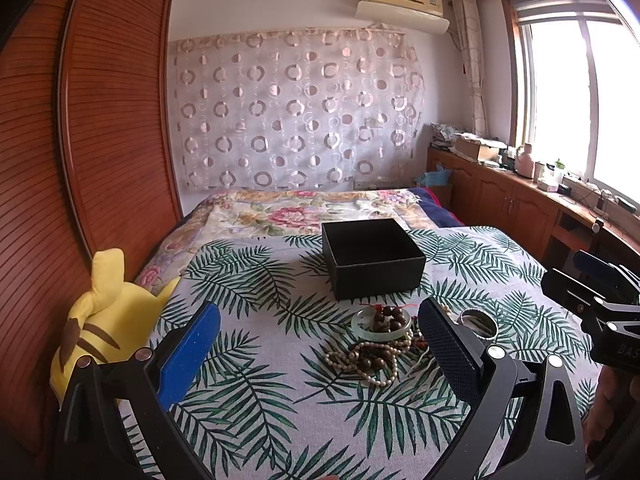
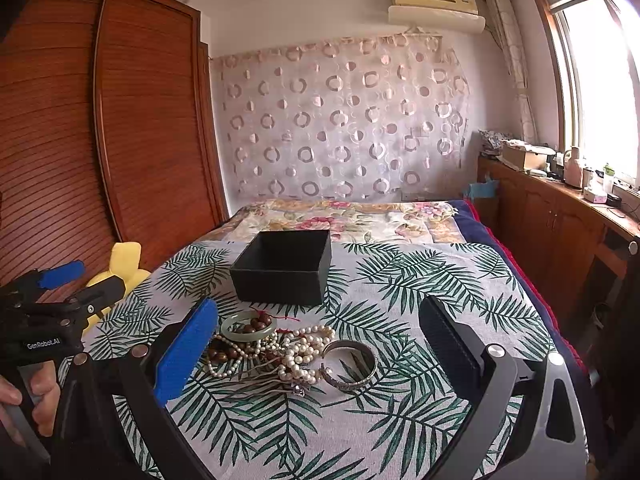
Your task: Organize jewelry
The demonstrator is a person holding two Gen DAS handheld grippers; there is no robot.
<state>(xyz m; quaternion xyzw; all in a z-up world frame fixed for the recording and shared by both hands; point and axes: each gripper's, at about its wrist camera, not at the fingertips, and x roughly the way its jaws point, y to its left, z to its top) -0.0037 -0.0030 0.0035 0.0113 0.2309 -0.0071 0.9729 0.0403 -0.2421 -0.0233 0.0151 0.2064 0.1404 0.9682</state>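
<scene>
A pile of jewelry lies on the palm-leaf cloth: a pale green jade bangle (image 2: pixel 248 327) with dark wooden beads (image 2: pixel 256 323) in it, pearl strands (image 2: pixel 300 352) and a silver bangle (image 2: pixel 350 364). The same pile shows in the left wrist view, with the jade bangle (image 1: pixel 380 322), pearls (image 1: pixel 372 354) and silver bangle (image 1: pixel 478 320). An open, empty black box (image 2: pixel 284 266) (image 1: pixel 372 258) stands just behind the pile. My left gripper (image 1: pixel 320 332) is open and empty, short of the pile. My right gripper (image 2: pixel 320 332) is open and empty, with the pile between its fingers' line.
The cloth (image 2: pixel 400 280) covers a bed with a floral quilt (image 2: pixel 340 216) behind. A yellow plush toy (image 1: pixel 104 320) lies at the left edge by the wooden wardrobe (image 1: pixel 100 120). Wooden cabinets (image 2: pixel 560 220) with clutter run along the window on the right.
</scene>
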